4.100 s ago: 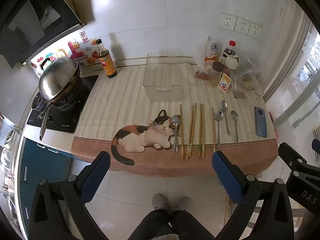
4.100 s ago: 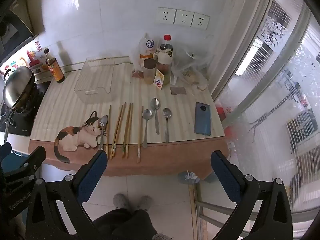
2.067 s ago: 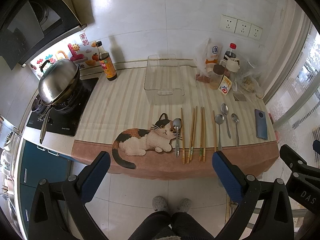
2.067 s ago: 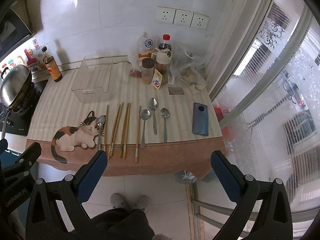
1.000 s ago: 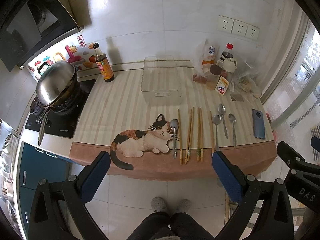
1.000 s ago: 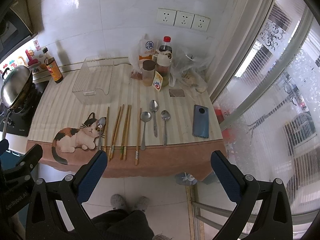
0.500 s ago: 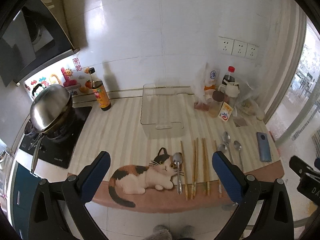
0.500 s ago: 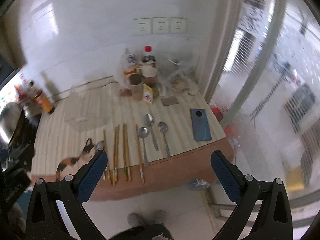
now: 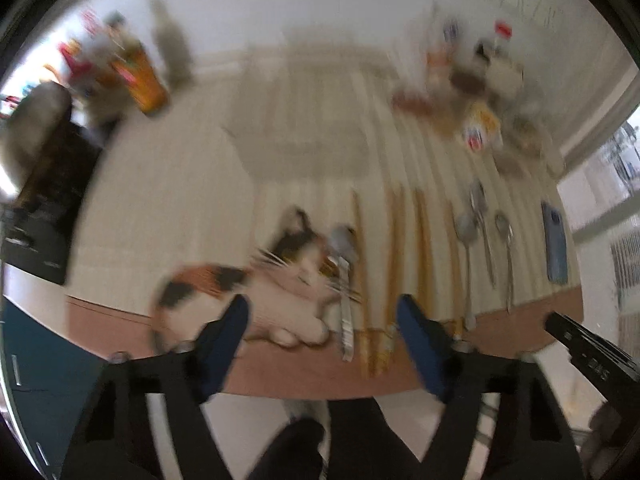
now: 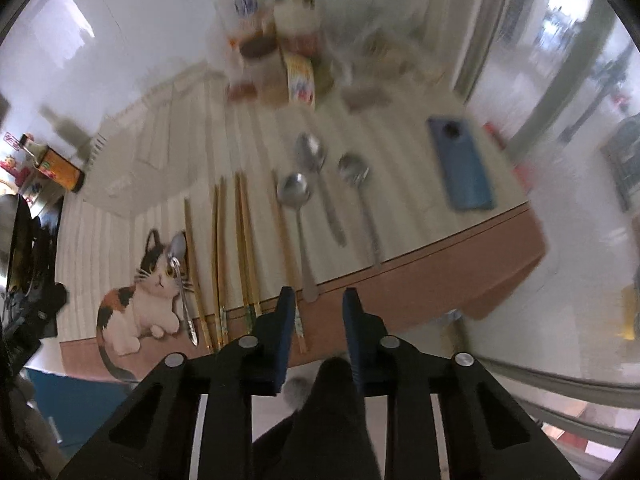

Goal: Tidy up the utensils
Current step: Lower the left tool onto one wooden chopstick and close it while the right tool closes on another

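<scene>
Both grippers over the striped tabletop (image 10: 404,216).
Left gripper (image 9: 322,314) half-open, right gripper (image 10: 319,296) narrow, both just closing on nothing; steel spoons (image 10: 298,224) and wooden chopsticks (image 10: 244,240) lie side by side.

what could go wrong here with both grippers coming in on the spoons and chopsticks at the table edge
The chopsticks lie packed side by side; the left gripper, its jaws just closing and empty, might catch several or nudge the spoon beside them. The right gripper, also just closing on nothing, nears a spoon handle at the table edge; a bump could knock it off.
</scene>
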Demonstrator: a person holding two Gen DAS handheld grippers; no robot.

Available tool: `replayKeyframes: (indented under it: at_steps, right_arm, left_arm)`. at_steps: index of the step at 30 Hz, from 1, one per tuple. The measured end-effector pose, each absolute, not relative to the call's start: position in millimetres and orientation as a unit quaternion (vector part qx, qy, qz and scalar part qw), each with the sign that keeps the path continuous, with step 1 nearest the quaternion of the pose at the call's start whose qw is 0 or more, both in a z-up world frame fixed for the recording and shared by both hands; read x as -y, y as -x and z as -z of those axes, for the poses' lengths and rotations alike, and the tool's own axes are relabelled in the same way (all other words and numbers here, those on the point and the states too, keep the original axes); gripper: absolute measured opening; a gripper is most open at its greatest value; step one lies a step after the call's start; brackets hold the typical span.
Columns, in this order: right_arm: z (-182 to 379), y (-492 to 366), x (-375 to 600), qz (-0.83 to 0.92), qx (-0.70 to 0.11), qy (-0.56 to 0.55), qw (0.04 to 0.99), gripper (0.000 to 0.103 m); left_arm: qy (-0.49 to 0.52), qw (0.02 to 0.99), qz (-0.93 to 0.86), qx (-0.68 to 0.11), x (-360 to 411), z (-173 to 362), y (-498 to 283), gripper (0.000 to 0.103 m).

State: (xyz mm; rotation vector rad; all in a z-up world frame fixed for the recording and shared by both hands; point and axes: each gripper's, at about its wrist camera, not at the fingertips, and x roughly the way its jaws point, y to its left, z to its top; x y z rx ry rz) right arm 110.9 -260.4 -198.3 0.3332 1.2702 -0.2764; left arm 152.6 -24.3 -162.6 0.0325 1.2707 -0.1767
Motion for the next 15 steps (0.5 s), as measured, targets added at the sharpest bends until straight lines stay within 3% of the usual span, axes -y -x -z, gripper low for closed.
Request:
replayKeyframes:
  at_steps: [2, 4, 15]
  right_arm:
    - [215.8, -122.3, 269.4, 0.121, -0.602, -0.162, 0.772, 0.025]
    - [232.4, -134.8, 280.0, 0.113, -0.616, -0.172, 0.761, 0.025]
    - [282.4, -184.9, 306.1, 0.081, -0.665, -0.179, 0.72, 0.025]
  left_arm:
    - [-0.008, 0.774, 0.097, -0.626, 42.4, 188.3, -164.9, 0.038]
    - [-0.008, 0.748, 0.102, -0.655, 61.0, 215.6, -176.9, 0.031]
    - [-0.043, 0.692, 0.052, -0.719, 89.6, 296.7, -203.8, 0.03]
